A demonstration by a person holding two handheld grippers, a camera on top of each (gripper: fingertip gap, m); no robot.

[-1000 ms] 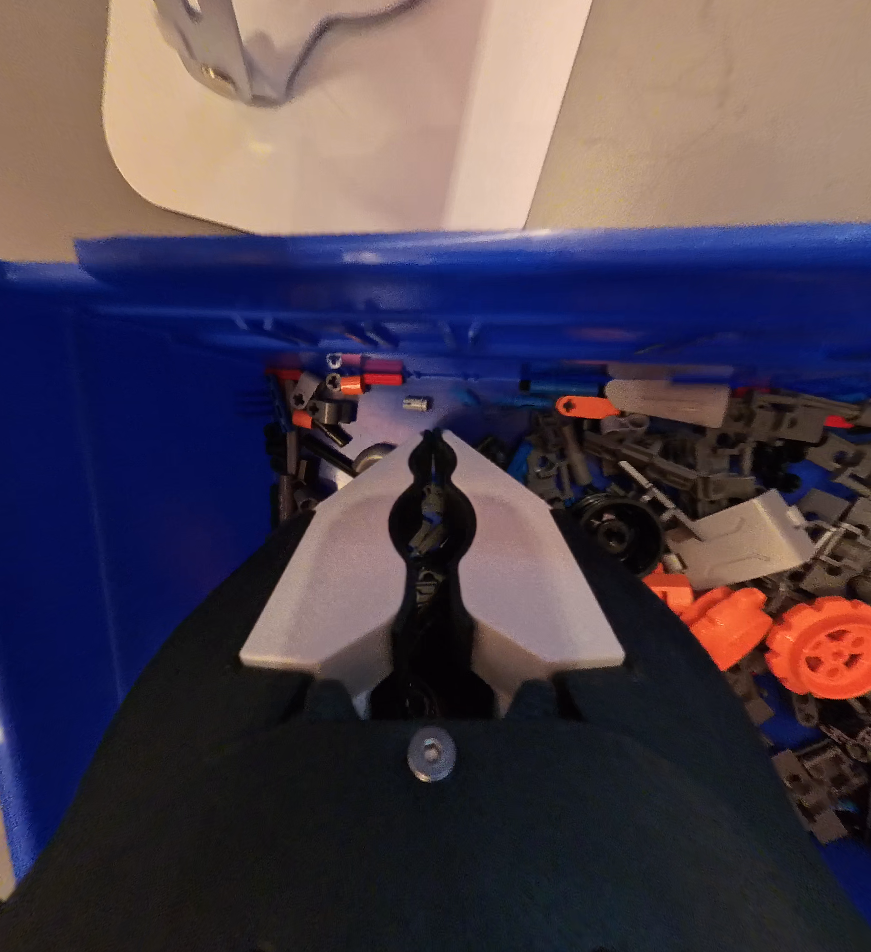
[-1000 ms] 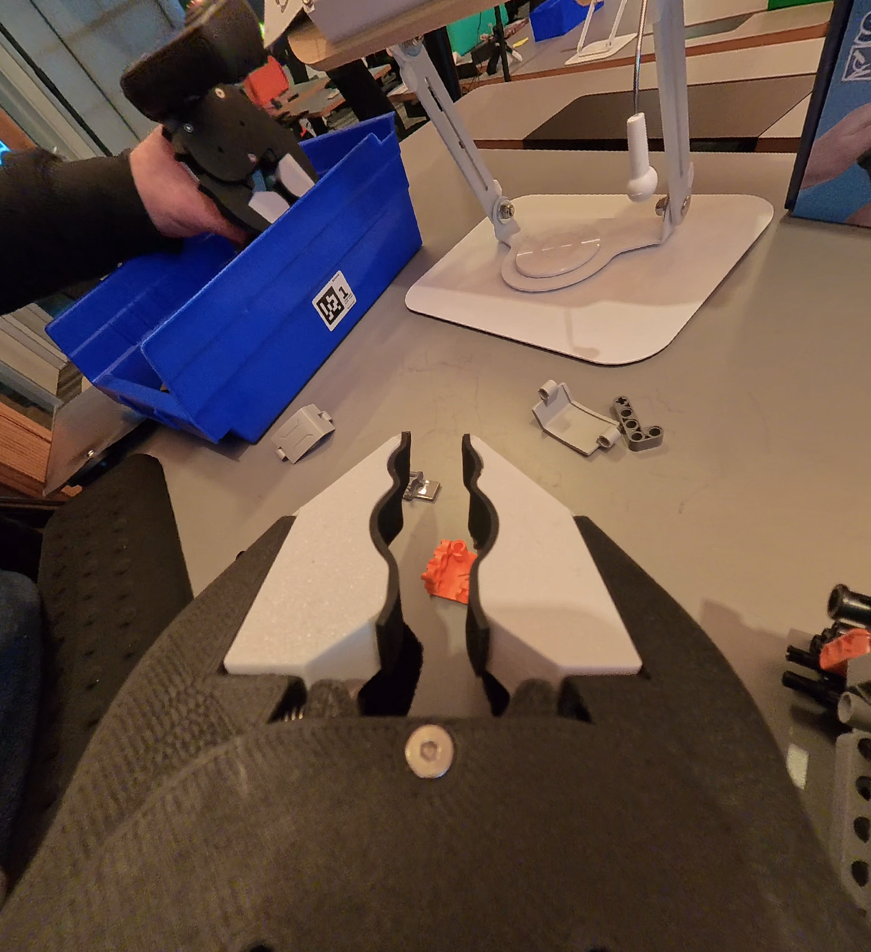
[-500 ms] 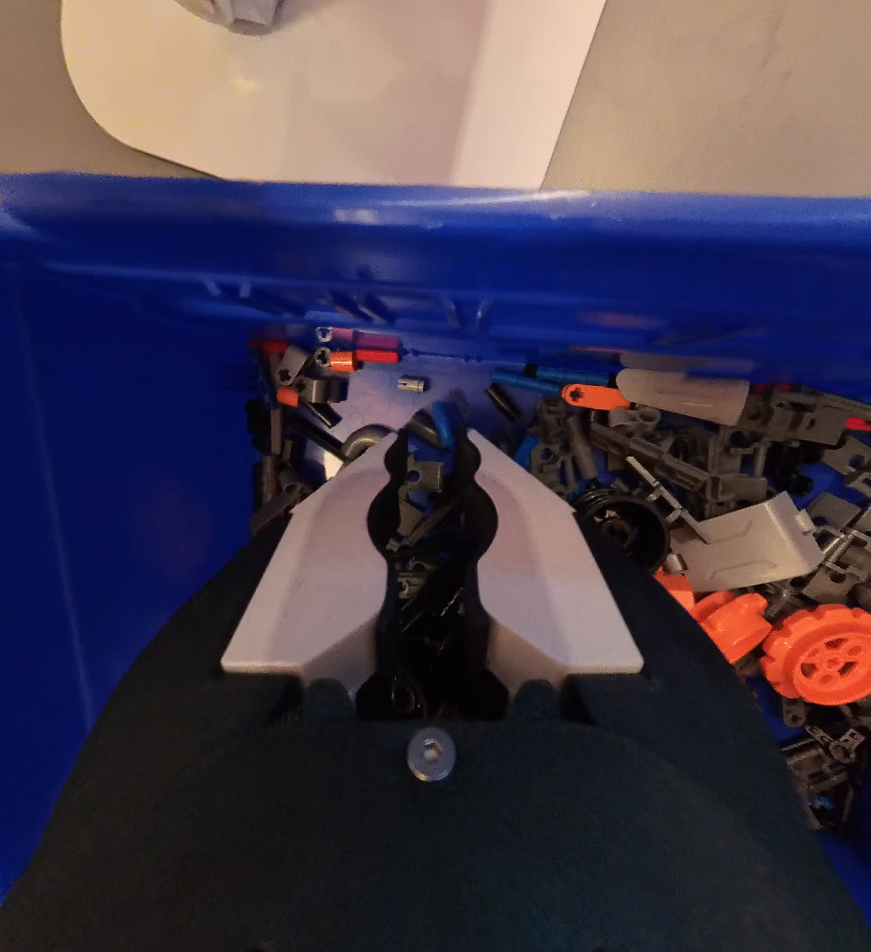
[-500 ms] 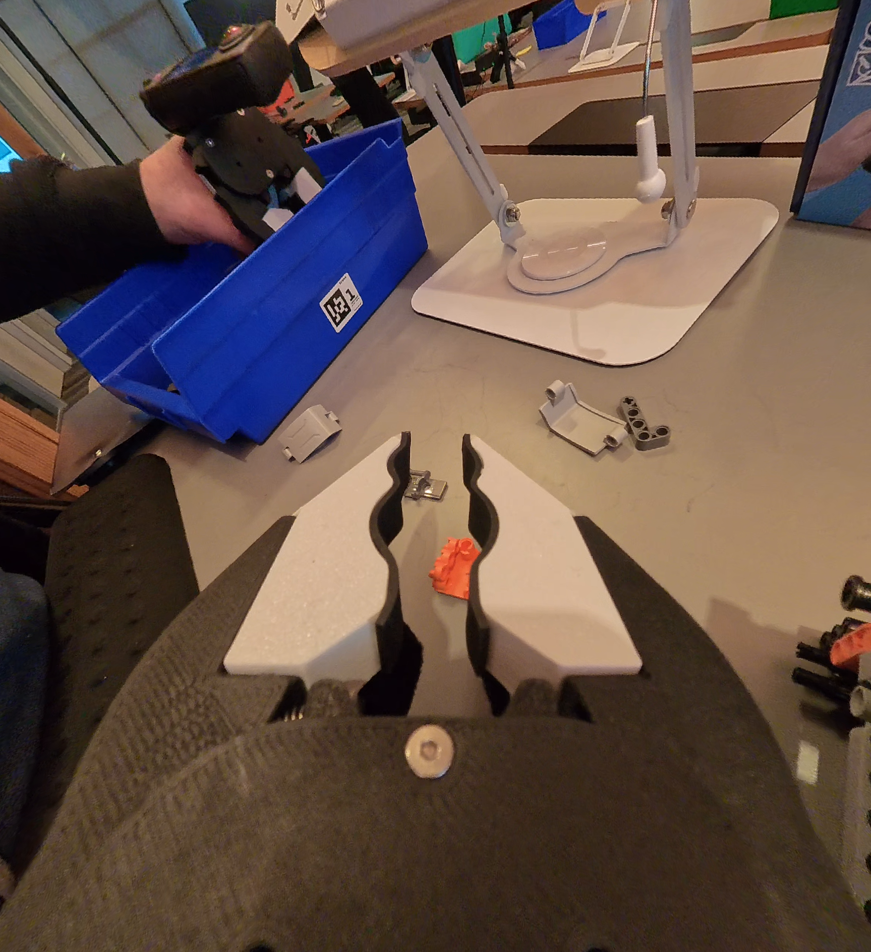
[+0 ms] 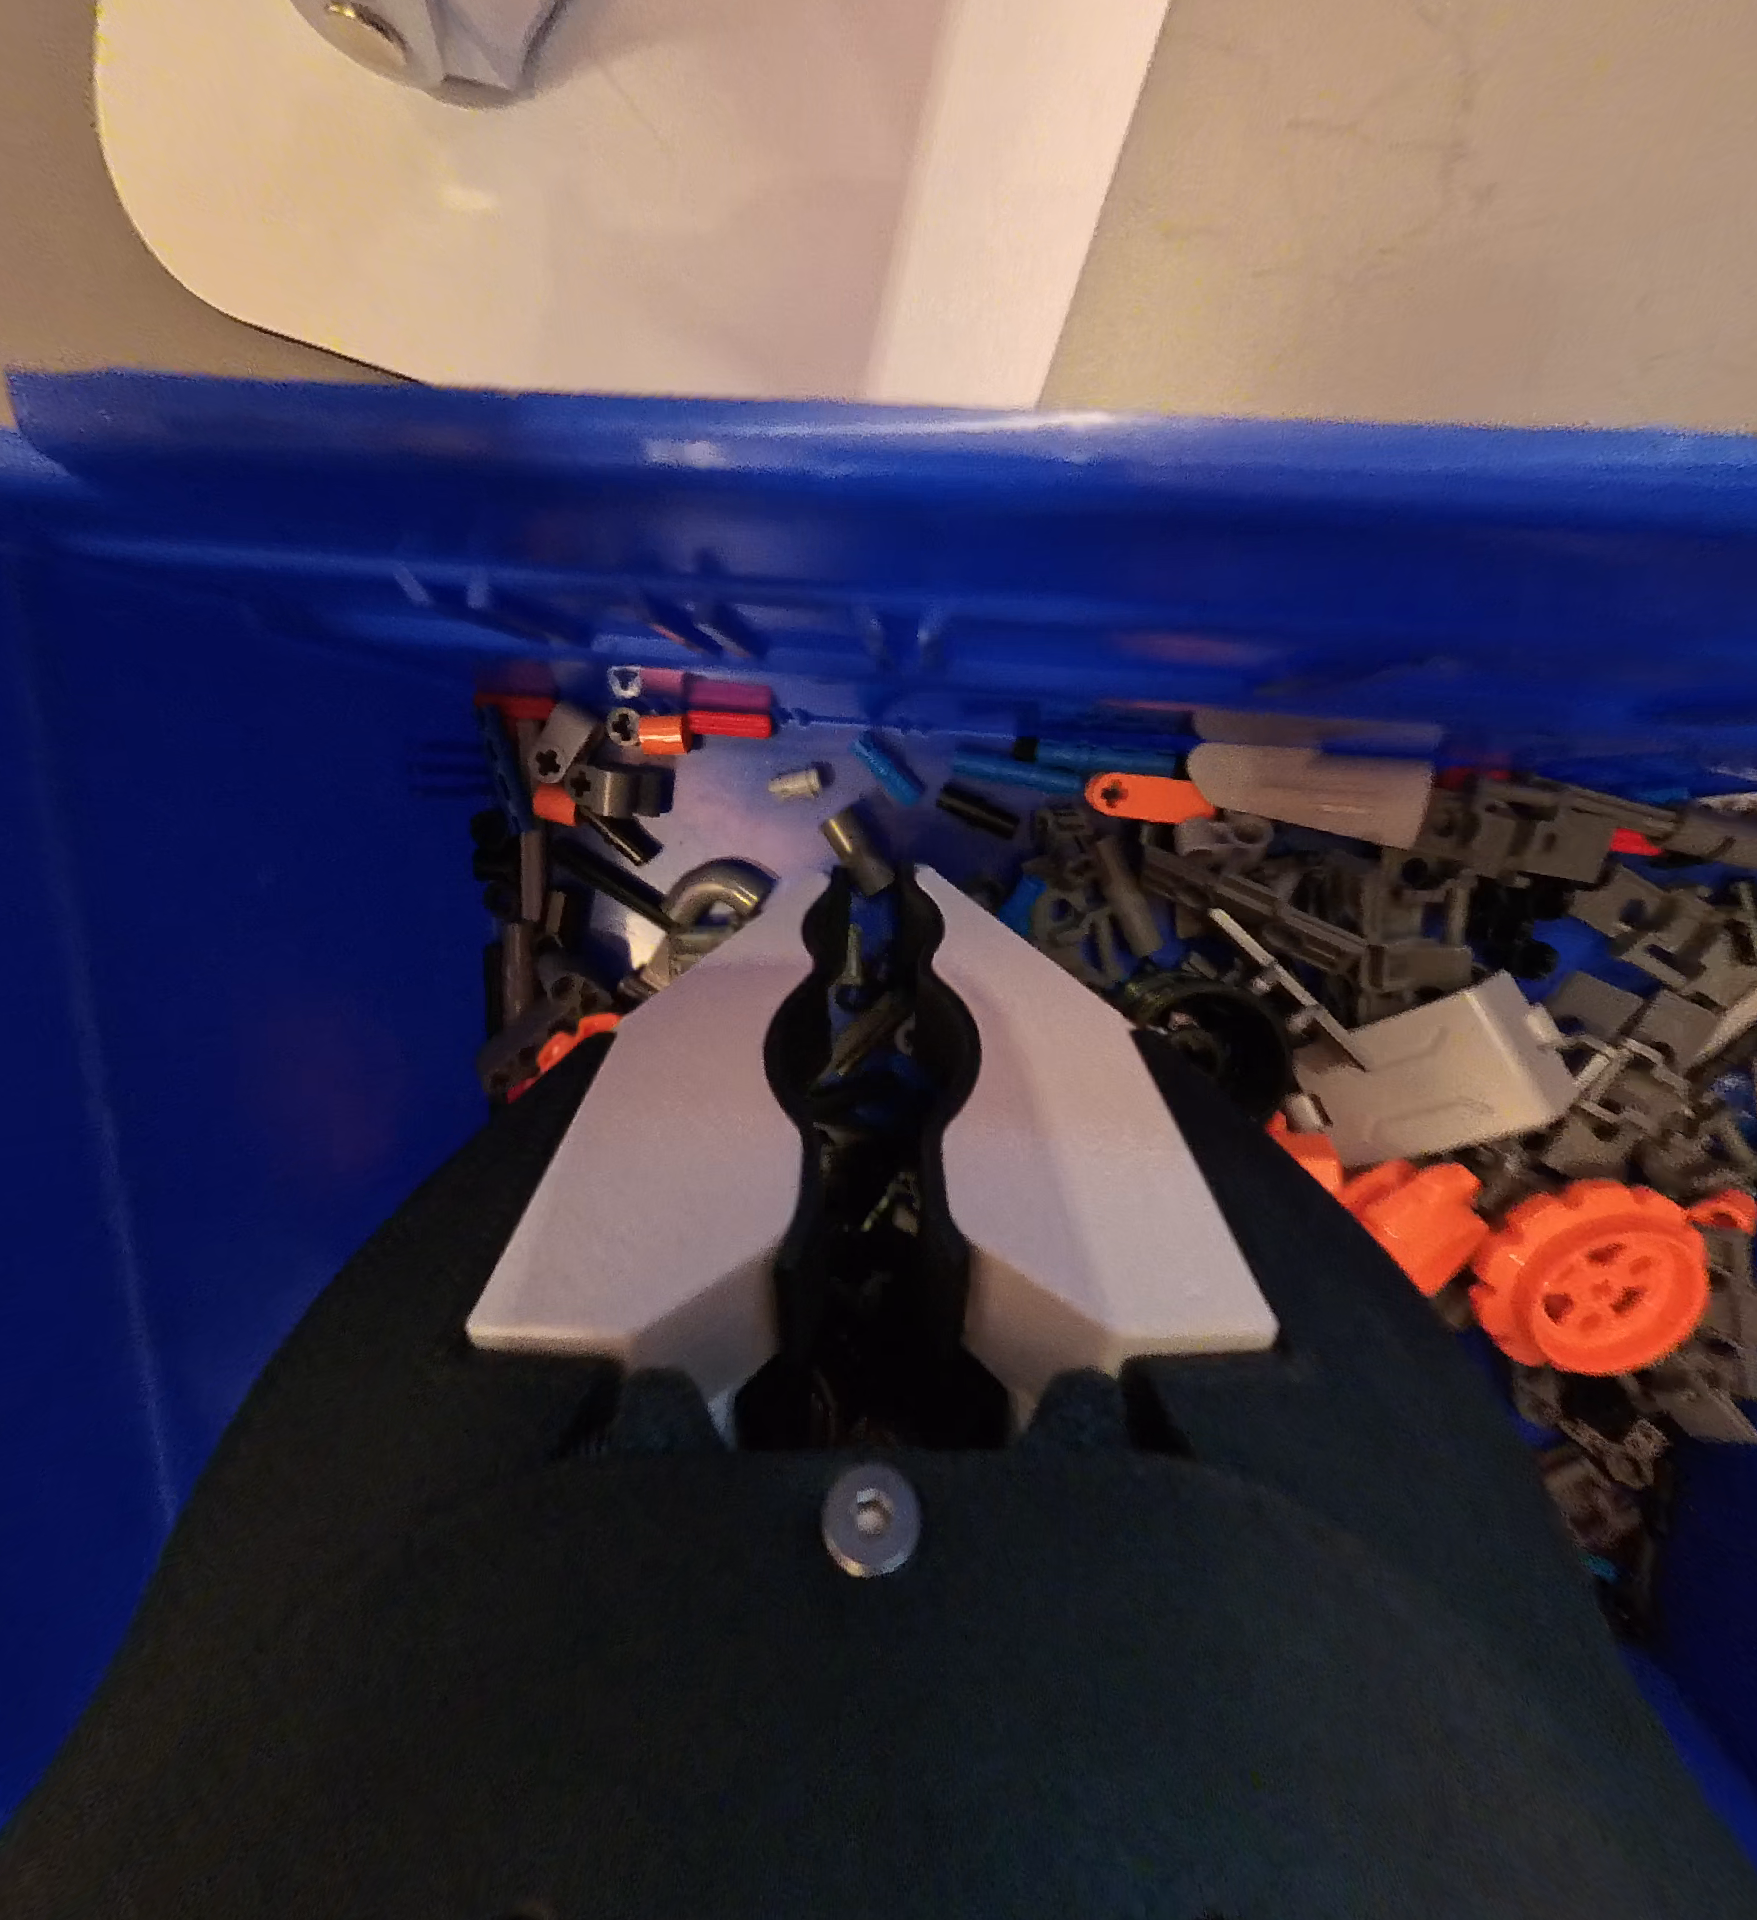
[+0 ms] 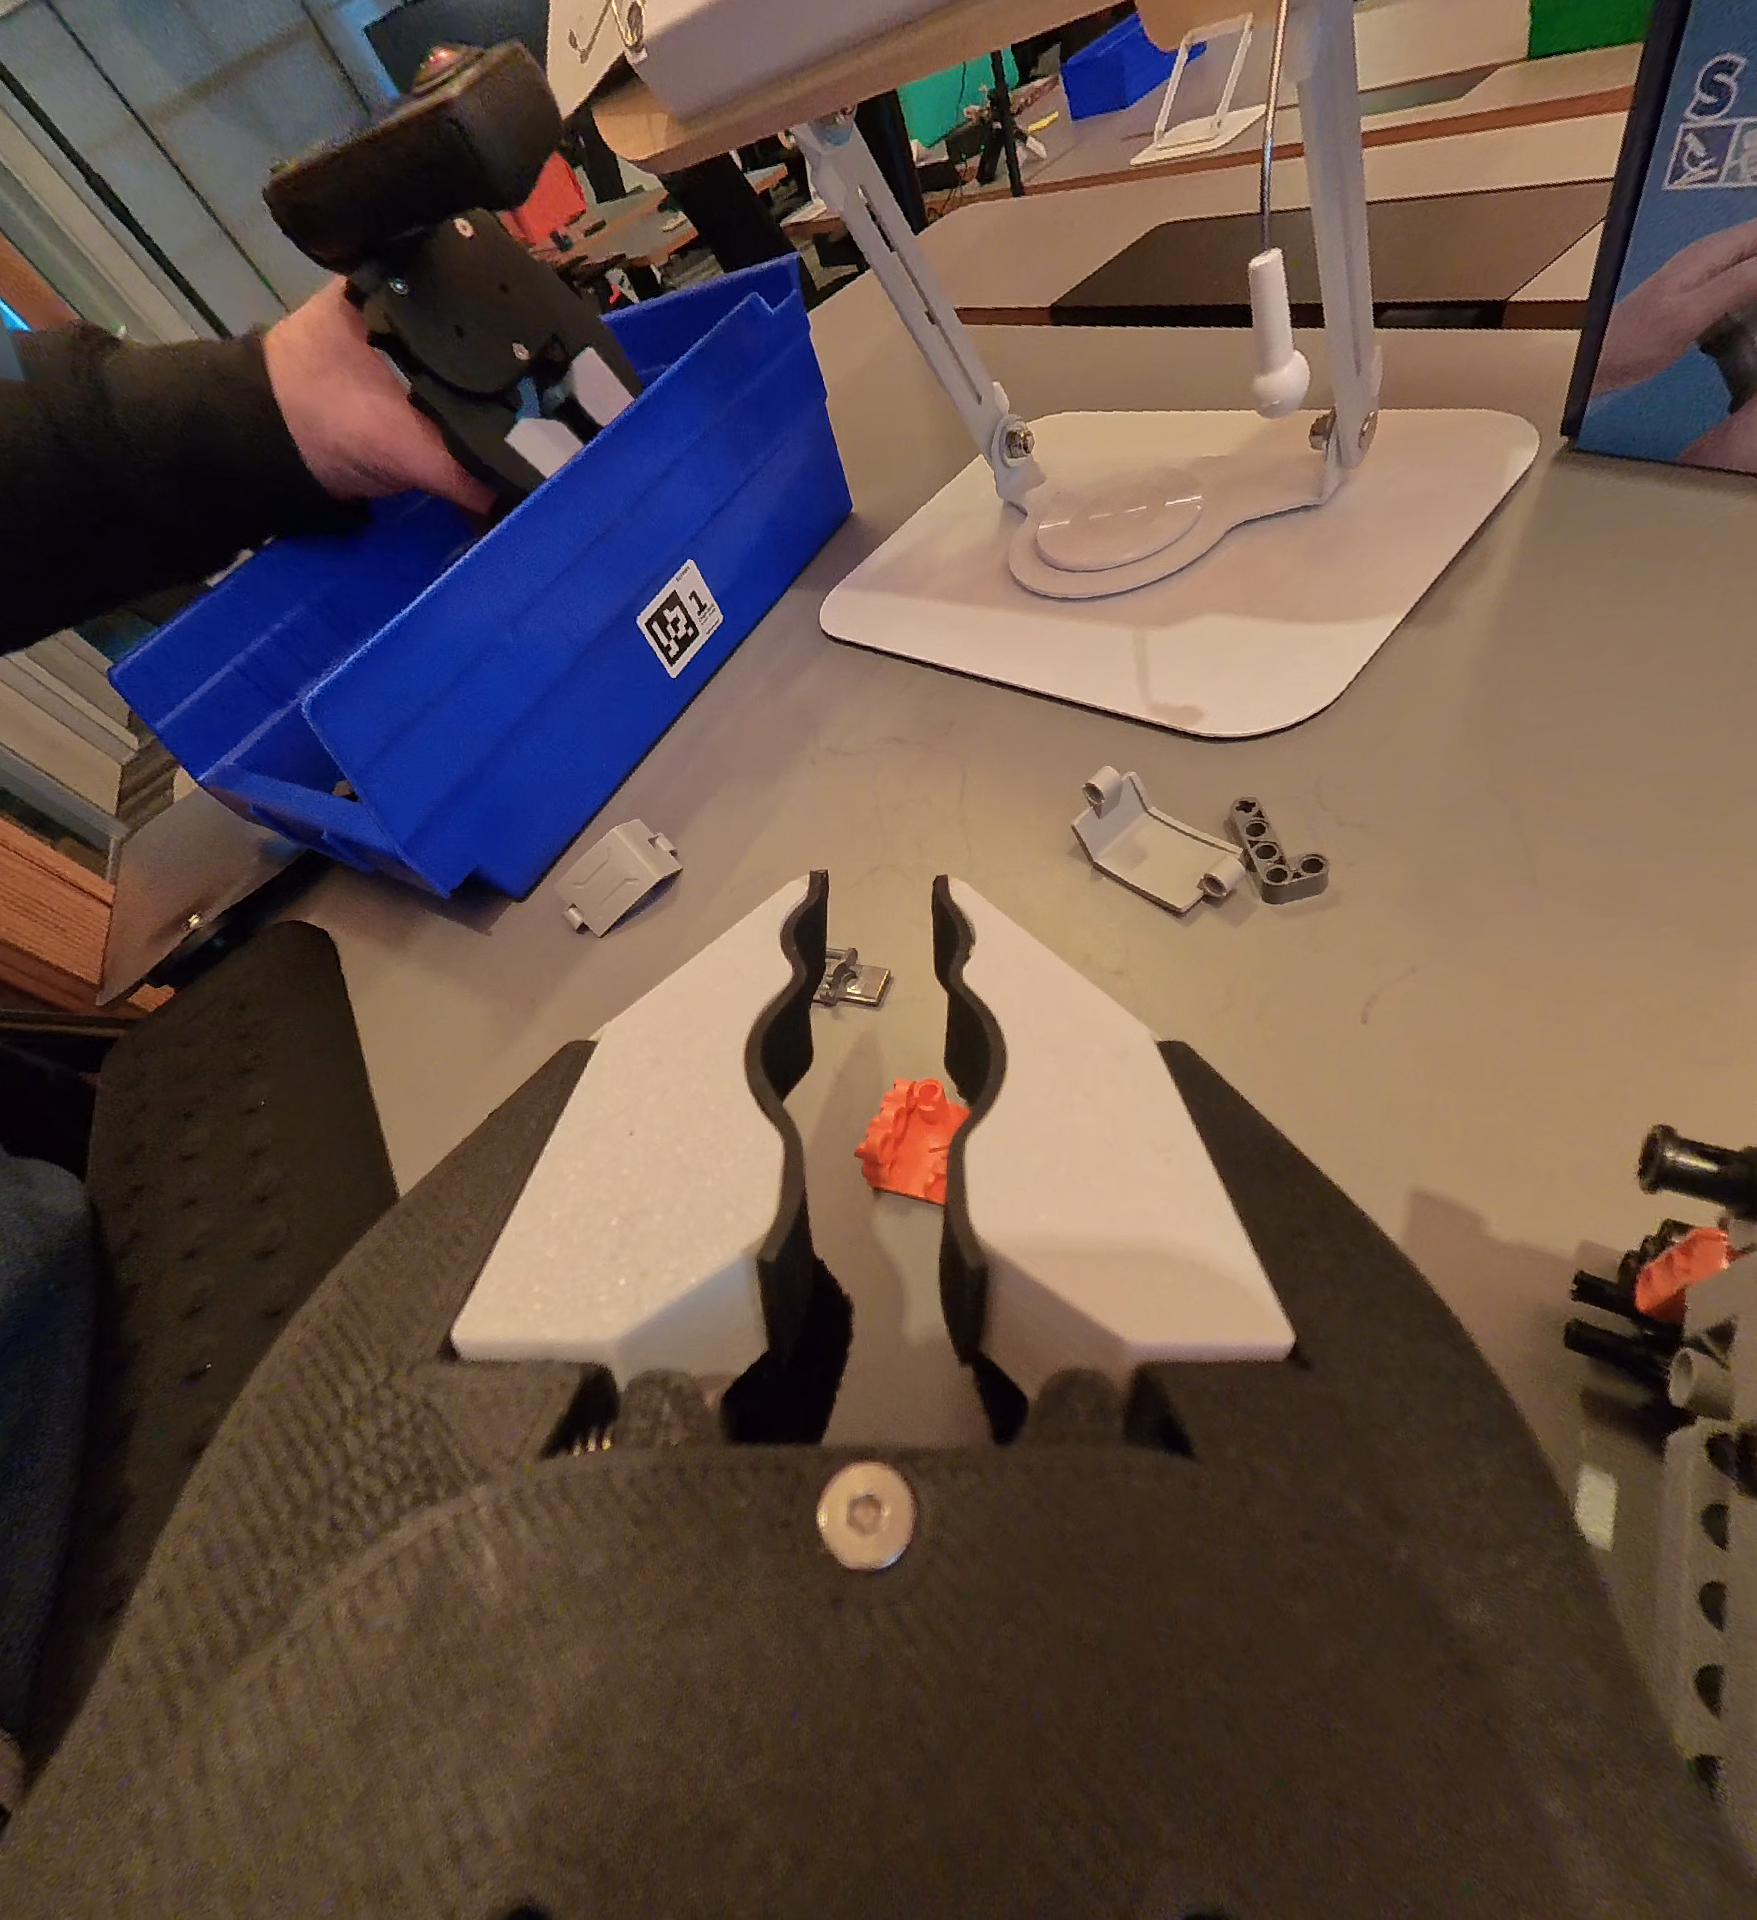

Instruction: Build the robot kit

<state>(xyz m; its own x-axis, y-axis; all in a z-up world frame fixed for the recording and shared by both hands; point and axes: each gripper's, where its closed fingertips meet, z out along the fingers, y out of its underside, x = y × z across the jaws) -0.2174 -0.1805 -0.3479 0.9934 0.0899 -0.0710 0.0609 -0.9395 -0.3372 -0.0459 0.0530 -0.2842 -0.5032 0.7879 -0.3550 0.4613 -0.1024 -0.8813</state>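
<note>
My left gripper (image 5: 869,894) reaches down into a blue bin (image 5: 853,499) full of small grey, black, blue and orange building parts. Its jaws are nearly closed on a small dark grey pin (image 5: 853,847) that sticks out past the tips. An orange wheel (image 5: 1591,1283) and a light grey panel (image 5: 1435,1070) lie to its right. The right wrist view shows this gripper (image 6: 562,416) held by a hand inside the bin (image 6: 541,644). My right gripper (image 6: 879,894) is open and empty above the grey table. A small orange piece (image 6: 905,1138) lies on the table between its fingers.
On the table lie a small grey clip (image 6: 853,982), a grey panel (image 6: 614,873) by the bin, a curved grey panel (image 6: 1149,842) and a dark L-shaped beam (image 6: 1274,857). A white stand base (image 6: 1217,582) sits behind. A grey partly built model (image 6: 1747,1351) stands at the right edge. The gap from one gripper's tips to the other's is roughly 30 cm. My right tips are about 30 cm from the orange wheel (image 5: 1591,1283), my left tips only 15 cm.
My left gripper opened slightly half a second ago, then closed on the grey pin while shifting inside the bin. My right gripper stayed open, drifting only slightly over the orange piece.
</note>
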